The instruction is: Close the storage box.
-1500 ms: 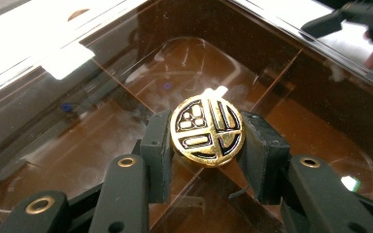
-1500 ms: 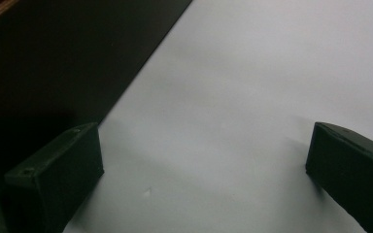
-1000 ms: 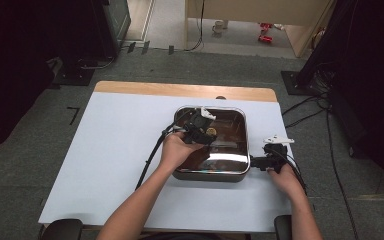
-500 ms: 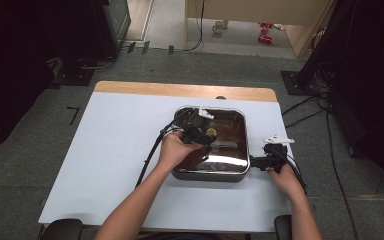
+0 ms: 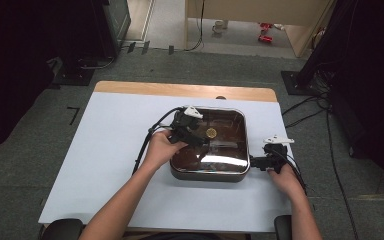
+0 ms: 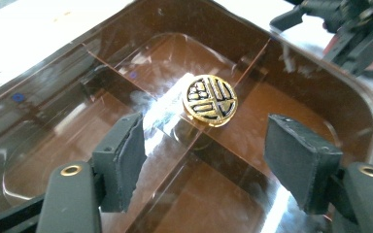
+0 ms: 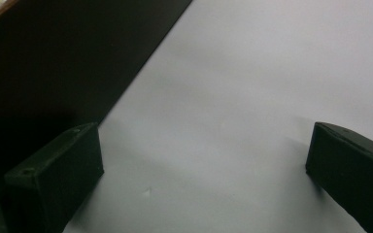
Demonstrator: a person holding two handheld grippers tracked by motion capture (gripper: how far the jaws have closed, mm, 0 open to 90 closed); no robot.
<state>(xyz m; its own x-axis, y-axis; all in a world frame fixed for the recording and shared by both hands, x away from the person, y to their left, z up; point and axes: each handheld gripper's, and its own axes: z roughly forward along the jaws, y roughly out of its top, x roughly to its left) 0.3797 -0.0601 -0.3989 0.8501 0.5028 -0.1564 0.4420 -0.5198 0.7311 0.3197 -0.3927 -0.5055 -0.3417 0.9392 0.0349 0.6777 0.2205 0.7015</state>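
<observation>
left tool (image 6: 204, 145) jaws just opened, empty | right tool (image 7: 199, 179) wide | white table (image 5: 105, 150)

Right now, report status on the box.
Left hand-held gripper just opened, nothing between jaws, above lid knob. Right hand-held gripper open beside brown box. Lid on. Nothing in the way.

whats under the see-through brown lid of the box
Under the brown lid, whose gold knob sits at its centre, dividers split the box into compartments. They look empty, but glare hides parts of them.
</observation>
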